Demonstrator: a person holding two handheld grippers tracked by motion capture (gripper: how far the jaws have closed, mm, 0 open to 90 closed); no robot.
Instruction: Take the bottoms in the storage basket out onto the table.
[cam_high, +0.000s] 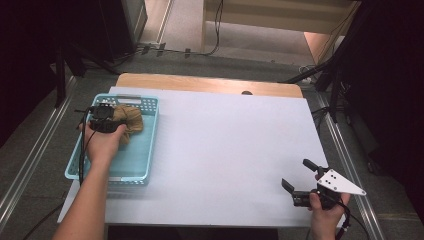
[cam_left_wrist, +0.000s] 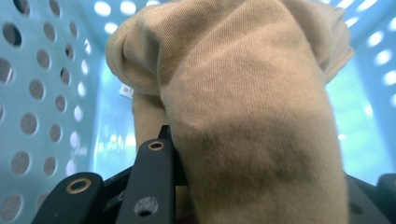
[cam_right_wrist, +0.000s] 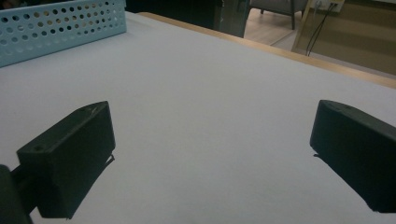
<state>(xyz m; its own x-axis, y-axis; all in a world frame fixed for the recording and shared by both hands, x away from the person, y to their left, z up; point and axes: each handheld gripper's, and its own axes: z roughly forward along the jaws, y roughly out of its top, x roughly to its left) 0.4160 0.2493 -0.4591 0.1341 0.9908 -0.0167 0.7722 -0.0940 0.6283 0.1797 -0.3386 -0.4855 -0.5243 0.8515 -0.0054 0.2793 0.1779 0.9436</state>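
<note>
Tan cloth (cam_high: 129, 121): bunched in far end of light-blue perforated basket (cam_high: 145, 165), far left on white surface (cam_high: 225, 150). Left hand-held gripper (cam_high: 106, 116): jaws clamped on the cloth inside basket. Right hand-held gripper (cam_high: 297, 176): near right, jaws wide apart, nothing between, above bare surface.

A basket (cam_high: 145, 165) sits at the left edge of the surface (cam_high: 225, 150), and a cloth (cam_high: 131, 122) lies bunched in its far end. The left gripper (cam_high: 106, 116) is down inside the basket, at the cloth's left side. The right gripper (cam_high: 299, 176) is well apart (at the near right corner of the surface).
</note>
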